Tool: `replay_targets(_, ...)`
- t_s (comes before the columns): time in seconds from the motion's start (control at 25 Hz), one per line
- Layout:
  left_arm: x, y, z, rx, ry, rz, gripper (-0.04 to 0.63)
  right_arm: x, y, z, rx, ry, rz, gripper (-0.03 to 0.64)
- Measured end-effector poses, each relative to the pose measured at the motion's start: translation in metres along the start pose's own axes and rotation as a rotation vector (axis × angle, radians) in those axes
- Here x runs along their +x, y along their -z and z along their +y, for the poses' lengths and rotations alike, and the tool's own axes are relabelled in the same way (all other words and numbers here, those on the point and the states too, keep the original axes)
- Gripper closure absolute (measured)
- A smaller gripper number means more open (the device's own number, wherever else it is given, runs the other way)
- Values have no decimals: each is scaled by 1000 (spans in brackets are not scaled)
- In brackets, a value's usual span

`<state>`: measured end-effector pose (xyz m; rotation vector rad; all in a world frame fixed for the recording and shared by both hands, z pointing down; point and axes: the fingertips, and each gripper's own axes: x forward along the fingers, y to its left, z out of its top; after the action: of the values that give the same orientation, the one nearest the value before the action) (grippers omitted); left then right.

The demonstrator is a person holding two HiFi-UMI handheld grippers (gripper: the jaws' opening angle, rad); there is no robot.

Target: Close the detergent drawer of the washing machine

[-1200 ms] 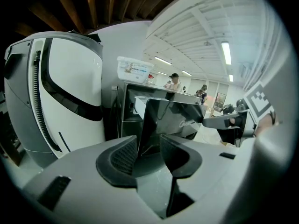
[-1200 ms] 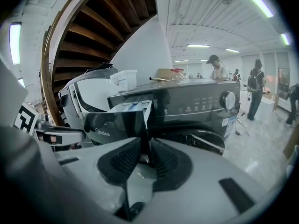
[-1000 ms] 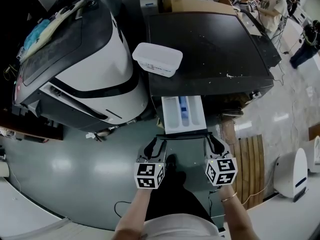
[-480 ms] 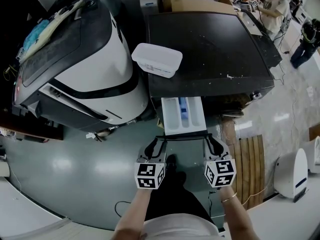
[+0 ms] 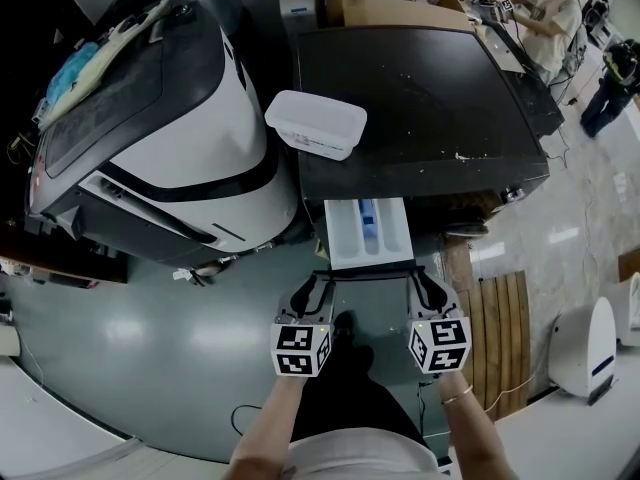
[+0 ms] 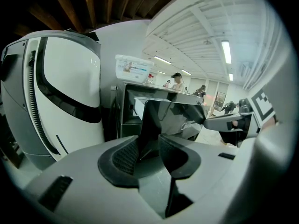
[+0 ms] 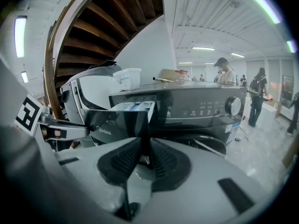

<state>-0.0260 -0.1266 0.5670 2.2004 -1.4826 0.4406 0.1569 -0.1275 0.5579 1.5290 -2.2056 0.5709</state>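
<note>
Bright, even indoor light comes from ceiling strip lights [image 6: 225, 52], which flare white in both gripper views. In the head view, soft glare patches lie on the grey floor [image 5: 140, 328], while the top of the washing machine [image 5: 420, 98] reads dark. Every view bulges at its edges. The gripper views blacken at their corners, and their near foreground is blurred.

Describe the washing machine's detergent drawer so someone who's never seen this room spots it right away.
Find the black front-loading washing machine beside the white-and-black machine. From its front edge, near the white plastic tub on top, the white detergent drawer sticks out. It is the only pulled-out tray, with one blue compartment.
</note>
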Motion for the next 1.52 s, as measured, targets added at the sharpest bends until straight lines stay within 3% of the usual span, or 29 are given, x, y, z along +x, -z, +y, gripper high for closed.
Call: replay_targets(1.52, 36, -29, 22, 1, -5, 6, 471, 40, -30, -10, 25, 23, 6, 561)
